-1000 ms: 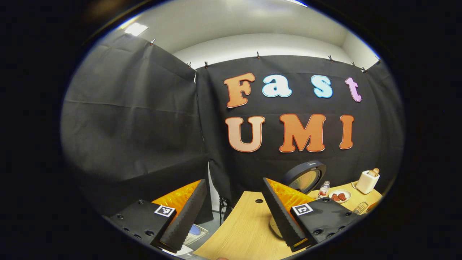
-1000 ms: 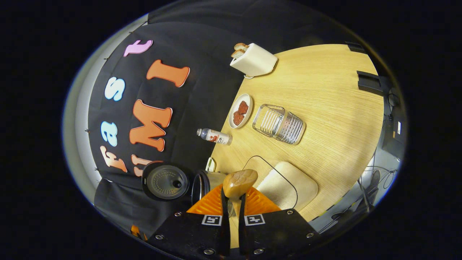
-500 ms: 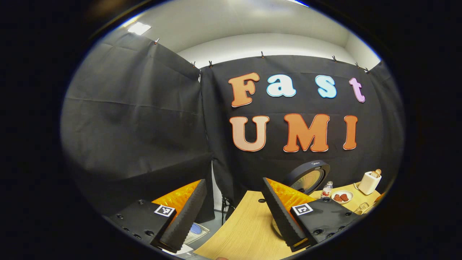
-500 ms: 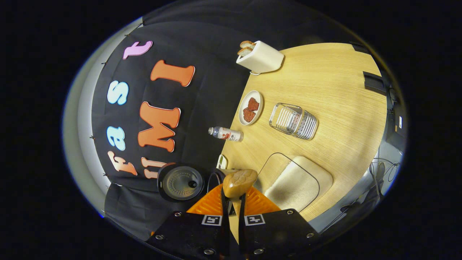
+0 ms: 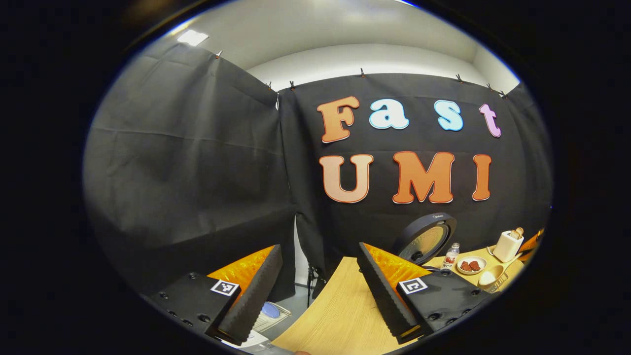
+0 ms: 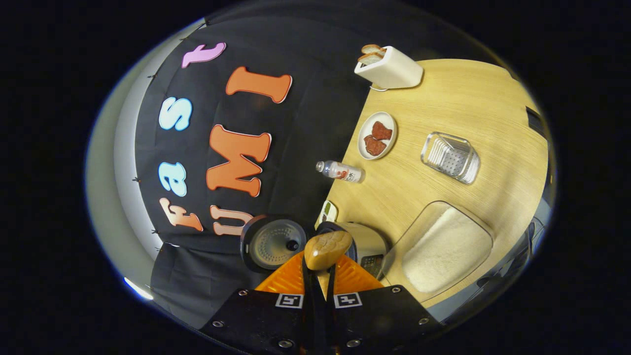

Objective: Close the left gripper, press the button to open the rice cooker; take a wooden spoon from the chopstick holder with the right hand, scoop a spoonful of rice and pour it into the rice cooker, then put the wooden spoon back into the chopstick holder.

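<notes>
Between the right gripper's fingers, which press together on its handle, the wooden spoon shows its bowl just ahead of the camera. Whether any rice sits in it I cannot tell from this side. Over the last second the rice cooker has slid from the edge of the right gripper view to a spot directly behind the bowl of the spoon, its lid standing open toward the black cloth. The tray of rice now lies off to the side, and the chopstick holder has drifted farther away across the wooden table, beyond the plate and bottle. That suggests the scoop is done and the pour into the pot comes next, with the return to the holder after it. The left gripper hangs wide open and empty over the near table edge, turning slightly so the open cooker lid and the spoon come further into its view.
</notes>
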### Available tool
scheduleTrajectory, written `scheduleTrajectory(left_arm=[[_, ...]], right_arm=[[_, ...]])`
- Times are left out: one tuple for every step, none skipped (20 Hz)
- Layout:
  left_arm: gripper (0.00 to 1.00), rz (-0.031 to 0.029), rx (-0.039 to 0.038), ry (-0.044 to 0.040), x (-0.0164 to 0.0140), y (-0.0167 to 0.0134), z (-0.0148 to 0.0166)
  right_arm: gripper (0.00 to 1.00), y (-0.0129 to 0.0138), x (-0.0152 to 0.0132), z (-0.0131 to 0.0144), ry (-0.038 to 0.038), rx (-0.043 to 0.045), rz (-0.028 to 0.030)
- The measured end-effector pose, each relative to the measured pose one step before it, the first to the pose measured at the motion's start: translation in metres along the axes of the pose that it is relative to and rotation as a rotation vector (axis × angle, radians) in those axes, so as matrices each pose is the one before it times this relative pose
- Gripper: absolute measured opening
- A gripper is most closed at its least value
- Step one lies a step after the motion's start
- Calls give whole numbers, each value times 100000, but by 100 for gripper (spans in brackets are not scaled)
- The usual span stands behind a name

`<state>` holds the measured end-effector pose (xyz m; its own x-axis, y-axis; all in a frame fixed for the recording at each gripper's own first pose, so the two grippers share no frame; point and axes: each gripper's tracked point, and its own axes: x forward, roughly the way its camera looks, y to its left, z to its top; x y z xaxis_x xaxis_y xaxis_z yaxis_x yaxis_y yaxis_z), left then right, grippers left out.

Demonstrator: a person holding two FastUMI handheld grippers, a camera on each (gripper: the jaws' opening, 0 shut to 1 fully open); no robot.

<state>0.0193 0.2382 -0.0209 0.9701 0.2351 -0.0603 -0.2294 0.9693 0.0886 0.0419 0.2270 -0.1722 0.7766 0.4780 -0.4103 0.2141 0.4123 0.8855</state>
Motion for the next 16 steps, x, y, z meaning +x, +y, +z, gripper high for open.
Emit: scheduleTrajectory(left_arm=[[100,349,-569,-1,-107,294,-19],[100,325,-484,-114,-130,318,49],[100,384,-405,8,-249,339,-105],[100,206,-153,242,-125,177,-86],[100,203,47,365,-227,254,-212],[99,247,279,310,-37,320,-95],[97,475,320,471,-73,562,-350],[100,388,176,304,-92,383,-83],[100,407,-19,176,178,317,44],[100,433,25,451,0,378,-111],[100,462,-31,450,-150,283,-226],[100,355,-29,376,52,265,-116],[100,527,-162,153,155,271,-138],[100,476,-161,128,158,304,-47],[100,584,-121,128,89,310,-110],[100,525,-72,224,167,312,-81]], right_arm=[[8,1019,593,-177,276,-996,1036],[8,971,731,17,150,-1100,935],[8,866,451,-195,506,-966,655],[8,734,612,-159,371,-668,552],[8,739,779,-195,639,-705,574],[8,539,862,-137,322,-519,222],[8,439,851,-150,541,-531,174],[8,516,819,18,-46,-465,139],[8,513,689,-166,-31,-363,179],[8,527,829,11,-248,-1040,190],[8,462,594,55,-491,-904,143],[8,605,644,17,-393,-1506,312],[8,532,555,-192,-124,-1479,160],[8,370,659,39,-330,-1363,-101],[8,316,607,-65,-244,-1879,-170],[8,192,589,-60,-135,-1956,-324]])
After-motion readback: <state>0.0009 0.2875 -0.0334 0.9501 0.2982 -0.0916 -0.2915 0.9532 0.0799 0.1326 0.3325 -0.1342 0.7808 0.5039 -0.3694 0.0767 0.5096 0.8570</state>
